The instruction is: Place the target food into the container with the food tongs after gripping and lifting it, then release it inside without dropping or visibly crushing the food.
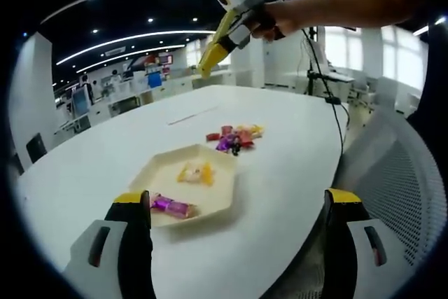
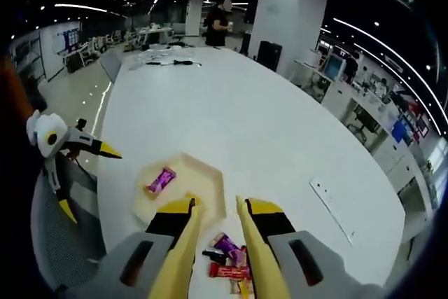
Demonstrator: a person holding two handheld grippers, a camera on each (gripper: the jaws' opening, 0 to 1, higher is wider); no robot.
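The wrapped candies (image 2: pixel 227 257) lie in a small pile on the white counter (image 2: pixel 245 131), just beside the cream tray (image 2: pixel 210 187), which already holds a purple-wrapped candy (image 2: pixel 159 181) and a yellow one (image 1: pixel 196 172). The right claw (image 2: pixel 217 208) hangs above the pile, its long yellow tong-like jaws slightly parted and empty. The left claw (image 1: pixel 238 204) is spread wide, holding nothing, at the counter's near edge. The risk — slick wrappers slipping out mid-lift, or two candies pinched together, or too hard a squeeze crushing one.

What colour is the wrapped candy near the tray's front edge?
Purple, a shiny wrapper. The candy in the tray shows best in the left gripper view.
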